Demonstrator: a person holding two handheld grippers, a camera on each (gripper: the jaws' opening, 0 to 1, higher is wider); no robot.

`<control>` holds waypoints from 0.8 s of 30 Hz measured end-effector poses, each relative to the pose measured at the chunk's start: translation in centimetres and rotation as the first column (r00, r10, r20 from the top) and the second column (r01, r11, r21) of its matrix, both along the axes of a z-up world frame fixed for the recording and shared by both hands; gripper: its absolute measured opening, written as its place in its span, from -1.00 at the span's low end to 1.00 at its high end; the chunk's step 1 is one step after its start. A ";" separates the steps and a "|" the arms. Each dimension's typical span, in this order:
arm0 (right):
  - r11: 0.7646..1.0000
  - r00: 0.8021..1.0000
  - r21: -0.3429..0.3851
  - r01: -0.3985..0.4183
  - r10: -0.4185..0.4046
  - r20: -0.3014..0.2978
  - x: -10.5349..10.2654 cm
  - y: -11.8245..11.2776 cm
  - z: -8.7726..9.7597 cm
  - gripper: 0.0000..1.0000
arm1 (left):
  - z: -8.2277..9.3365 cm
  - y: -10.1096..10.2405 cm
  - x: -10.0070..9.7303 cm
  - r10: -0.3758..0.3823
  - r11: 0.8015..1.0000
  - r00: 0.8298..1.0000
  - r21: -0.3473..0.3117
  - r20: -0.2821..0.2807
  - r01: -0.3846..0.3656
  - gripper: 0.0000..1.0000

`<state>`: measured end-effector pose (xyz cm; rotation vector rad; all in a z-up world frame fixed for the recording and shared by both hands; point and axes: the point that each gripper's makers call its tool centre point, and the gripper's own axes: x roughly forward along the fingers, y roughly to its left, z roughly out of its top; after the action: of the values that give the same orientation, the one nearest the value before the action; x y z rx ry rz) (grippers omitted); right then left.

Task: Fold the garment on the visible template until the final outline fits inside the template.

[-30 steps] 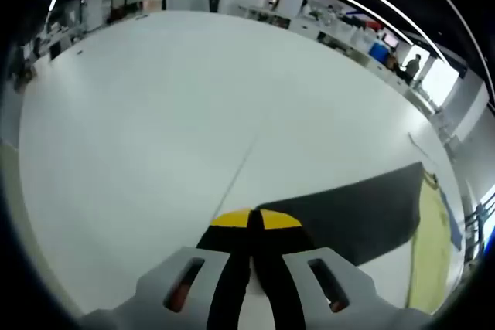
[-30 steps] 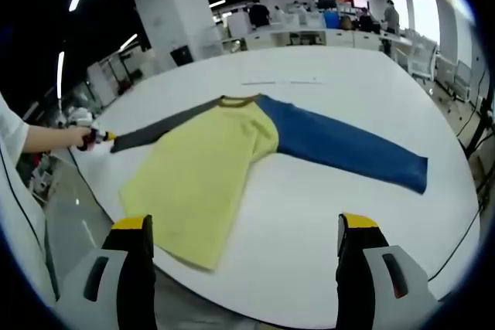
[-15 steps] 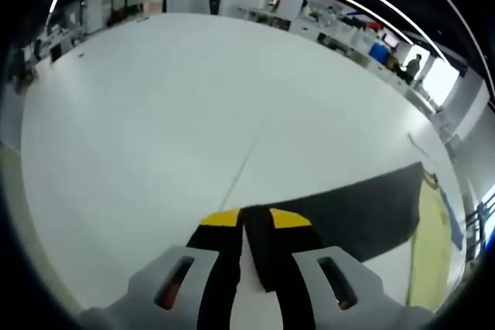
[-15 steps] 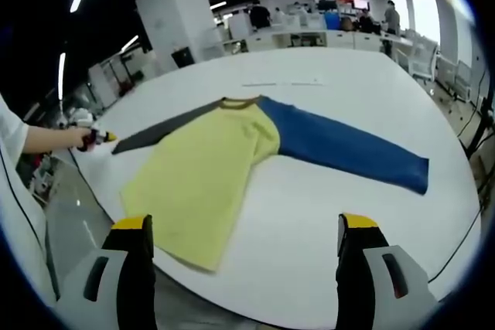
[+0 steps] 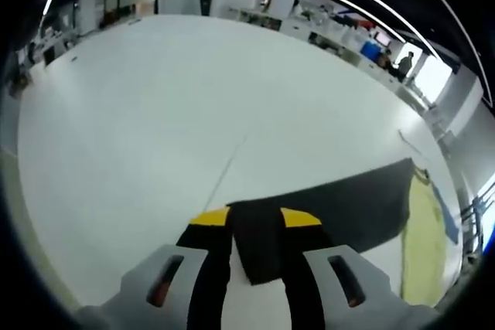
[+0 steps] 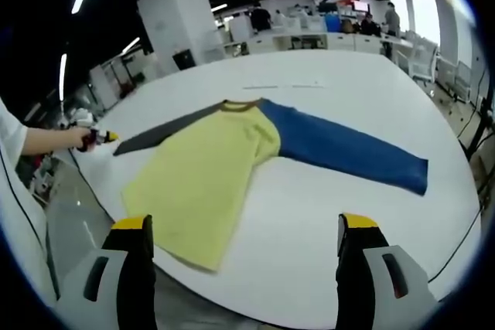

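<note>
I am holding my left gripper (image 5: 255, 226) low over the white round table (image 5: 139, 113), and its yellow-tipped jaws are standing a little apart with the cuff end of the dark grey sleeve (image 5: 325, 210) lying between them. I cannot tell whether the jaws are pinching the cloth or only straddling it. From that cuff the sleeve is running away to my right and slightly forward, its long axis pointing toward the pale yellow body of the long-sleeved shirt (image 5: 421, 237), which is spreading flat at the far right edge of this view.

My right gripper (image 6: 246, 268) is hanging wide open near the table's front edge, holding nothing, well apart from the garment. Ahead of it the yellow shirt body (image 6: 201, 175) is lying flat, its hem nearest me. The grey sleeve (image 6: 166, 130) is stretching out to the left toward my other hand (image 6: 73, 138), and the blue sleeve (image 6: 344, 148) is stretching out to the right, straight and flat. I cannot make out a template outline on the table.

As I judge it, the grey sleeve is the left gripper's business: it needs carrying along its own length, inward over the yellow body. The blue sleeve is lying nearer my right gripper.
</note>
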<state>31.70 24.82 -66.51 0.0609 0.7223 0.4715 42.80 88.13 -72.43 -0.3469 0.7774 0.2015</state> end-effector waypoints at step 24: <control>0.999 0.998 0.019 -0.043 0.042 0.044 -0.3 0.4 1.0 0.97 | 4.6 -6.3 -3.6 -0.114 0.993 0.992 -0.016 0.047 0.115 -0.33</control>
<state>31.36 25.18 -65.52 0.0541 0.6767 0.5193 39.25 81.80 -67.85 -0.3227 0.7521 0.0778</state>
